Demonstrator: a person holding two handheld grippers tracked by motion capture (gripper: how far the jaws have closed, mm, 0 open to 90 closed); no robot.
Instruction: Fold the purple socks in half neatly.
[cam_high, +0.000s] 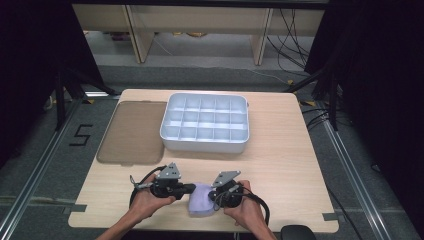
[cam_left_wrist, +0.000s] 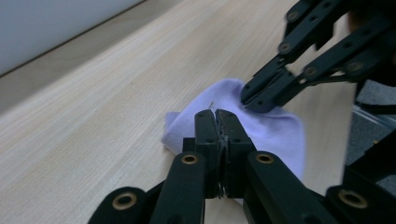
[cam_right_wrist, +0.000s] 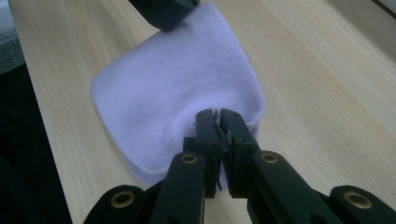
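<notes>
The cloth (cam_high: 200, 199) is pinched by both closed tongs, left (cam_left_wrist: 215, 113) and right (cam_right_wrist: 217, 113); opposite edges should be kept taut and level.

Cloth (cam_high: 201, 204) lies at the table's (cam_high: 280, 165) near edge, tray (cam_high: 205, 123) behind it, lid (cam_high: 132, 131) left of the tray.
</notes>
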